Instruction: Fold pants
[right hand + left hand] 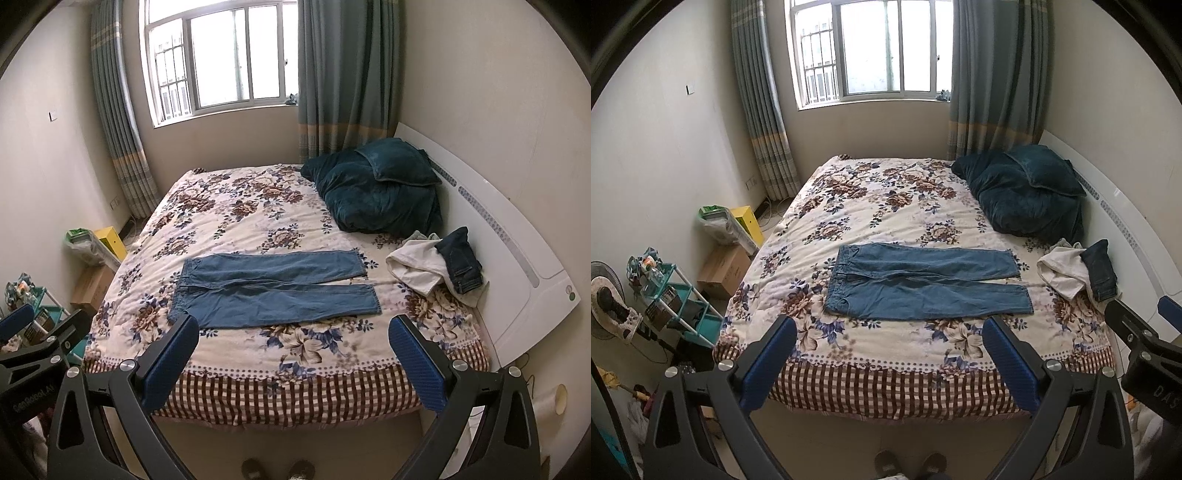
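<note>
A pair of blue jeans (pixel 923 282) lay spread flat on the flowered bedspread (pixel 886 206) of the bed, waistband toward the left side and both legs stretched out toward the right, the two legs side by side with a narrow gap opening between them near the hems. The left gripper (pixel 890 345) was held above the foot of the bed with its jaws wide apart and nothing between them; its blue pads (pixel 768 365) framed the near edge of the bedspread, and the jeans lay beyond the fingertips, not touching them. The right gripper (pixel 293 343) was likewise spread open and empty, and in its view the jeans (pixel 273 290) sat just past the tips, the waistband corner appearing close behind the left-hand pad (pixel 168 363). Each gripper showed at the edge of the other's view, so the two hung side by side. To the right of the jeans' hems, well apart from them, a crumpled white garment (pixel 413 269) and a folded dark denim piece (pixel 460 264) rested near the white headboard (pixel 517 266). A dark teal quilt and pillow (pixel 380 188) were heaped at the far right corner of the bed. Two slippered feet (pixel 910 465) showed on the floor below.
</note>
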`<state>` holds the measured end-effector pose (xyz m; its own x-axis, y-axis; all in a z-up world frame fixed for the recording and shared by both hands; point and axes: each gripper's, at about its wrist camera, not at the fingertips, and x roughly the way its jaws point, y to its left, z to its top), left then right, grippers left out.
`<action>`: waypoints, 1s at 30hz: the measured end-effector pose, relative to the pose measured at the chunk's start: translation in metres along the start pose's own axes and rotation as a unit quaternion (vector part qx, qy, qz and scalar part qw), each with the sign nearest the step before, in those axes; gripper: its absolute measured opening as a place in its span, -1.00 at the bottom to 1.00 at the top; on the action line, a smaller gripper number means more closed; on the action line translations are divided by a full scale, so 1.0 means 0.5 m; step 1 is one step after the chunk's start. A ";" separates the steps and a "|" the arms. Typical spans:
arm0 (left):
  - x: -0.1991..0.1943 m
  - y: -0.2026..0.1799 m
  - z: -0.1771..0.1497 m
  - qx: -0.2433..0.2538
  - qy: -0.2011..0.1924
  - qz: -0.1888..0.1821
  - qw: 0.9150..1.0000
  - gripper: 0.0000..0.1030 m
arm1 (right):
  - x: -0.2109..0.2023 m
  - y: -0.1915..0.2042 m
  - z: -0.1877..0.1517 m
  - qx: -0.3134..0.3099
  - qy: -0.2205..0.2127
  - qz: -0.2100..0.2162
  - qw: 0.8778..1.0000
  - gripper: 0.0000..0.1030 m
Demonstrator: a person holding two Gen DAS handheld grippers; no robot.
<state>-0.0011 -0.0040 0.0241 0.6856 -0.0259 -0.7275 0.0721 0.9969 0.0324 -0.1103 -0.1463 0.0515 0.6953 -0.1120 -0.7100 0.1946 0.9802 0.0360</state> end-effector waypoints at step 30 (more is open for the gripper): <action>0.007 0.000 -0.005 -0.001 -0.003 -0.004 1.000 1.00 | -0.004 -0.004 0.002 -0.001 -0.003 0.002 1.000 1.00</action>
<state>-0.0005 -0.0041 0.0196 0.6892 -0.0348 -0.7237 0.0768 0.9967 0.0252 -0.1111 -0.1480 0.0537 0.6998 -0.1096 -0.7059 0.1915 0.9808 0.0376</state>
